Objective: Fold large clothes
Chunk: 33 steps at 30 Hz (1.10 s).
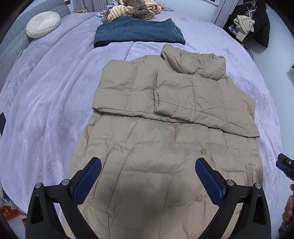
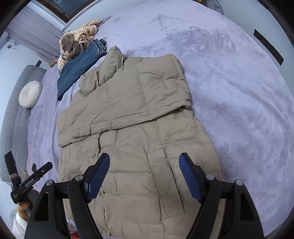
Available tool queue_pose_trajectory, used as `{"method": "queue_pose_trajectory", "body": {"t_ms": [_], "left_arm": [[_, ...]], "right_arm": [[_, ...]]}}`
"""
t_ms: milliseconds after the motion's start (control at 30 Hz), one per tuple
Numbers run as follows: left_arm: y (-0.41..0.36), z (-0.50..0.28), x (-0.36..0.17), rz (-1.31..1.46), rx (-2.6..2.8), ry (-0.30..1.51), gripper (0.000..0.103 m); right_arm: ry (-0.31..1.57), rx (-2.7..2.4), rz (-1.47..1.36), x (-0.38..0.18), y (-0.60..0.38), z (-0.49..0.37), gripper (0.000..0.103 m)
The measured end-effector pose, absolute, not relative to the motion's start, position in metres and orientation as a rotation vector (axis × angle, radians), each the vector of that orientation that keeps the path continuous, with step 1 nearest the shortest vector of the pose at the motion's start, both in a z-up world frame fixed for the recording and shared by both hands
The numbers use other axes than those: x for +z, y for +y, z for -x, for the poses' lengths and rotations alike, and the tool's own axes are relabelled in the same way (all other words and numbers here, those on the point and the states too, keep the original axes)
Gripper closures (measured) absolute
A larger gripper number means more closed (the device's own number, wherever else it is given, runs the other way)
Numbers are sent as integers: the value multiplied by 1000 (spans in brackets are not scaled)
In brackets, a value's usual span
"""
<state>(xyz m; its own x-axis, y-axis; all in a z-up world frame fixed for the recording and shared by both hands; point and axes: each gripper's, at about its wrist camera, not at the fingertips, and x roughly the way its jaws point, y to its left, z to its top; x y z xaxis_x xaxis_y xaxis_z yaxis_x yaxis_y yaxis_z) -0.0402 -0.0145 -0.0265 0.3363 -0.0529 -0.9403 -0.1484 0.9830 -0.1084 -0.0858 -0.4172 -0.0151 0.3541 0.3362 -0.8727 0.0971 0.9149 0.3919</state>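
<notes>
A beige quilted puffer jacket [image 1: 165,139] lies flat on the lilac bed, both sleeves folded across its chest and the collar at the far end. It also fills the middle of the right wrist view [image 2: 132,114]. My left gripper [image 1: 148,161] hovers above the jacket's lower half, open, with nothing between its blue pads. My right gripper [image 2: 144,157] hangs over the hem area near a pocket seam, open and holding nothing. In the left wrist view, the right gripper's tip [image 1: 285,166] shows at the right edge.
Folded blue jeans [image 1: 137,32] lie beyond the collar, with a heap of striped and brown clothes [image 1: 132,8] behind. A round white cushion [image 1: 43,24] rests by the grey headboard [image 1: 11,53]. Dark clothes [image 1: 251,23] hang at the far right. Lilac blanket [image 2: 229,92] spreads around.
</notes>
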Motion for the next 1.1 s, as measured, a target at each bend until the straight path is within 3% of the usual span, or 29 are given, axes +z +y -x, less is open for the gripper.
{"method": "queue_pose_trajectory", "body": {"t_ms": [1033, 1067, 1100], "left_arm": [[49, 155, -76, 175, 14, 1383, 1], [53, 158, -77, 183, 11, 1387, 1], [56, 160, -79, 188, 8, 1391, 1]], "right_arm": [[1309, 16, -599, -70, -371, 206, 22], [1307, 6, -614, -71, -372, 211, 21], [1307, -3, -629, -72, -374, 217, 13]]}}
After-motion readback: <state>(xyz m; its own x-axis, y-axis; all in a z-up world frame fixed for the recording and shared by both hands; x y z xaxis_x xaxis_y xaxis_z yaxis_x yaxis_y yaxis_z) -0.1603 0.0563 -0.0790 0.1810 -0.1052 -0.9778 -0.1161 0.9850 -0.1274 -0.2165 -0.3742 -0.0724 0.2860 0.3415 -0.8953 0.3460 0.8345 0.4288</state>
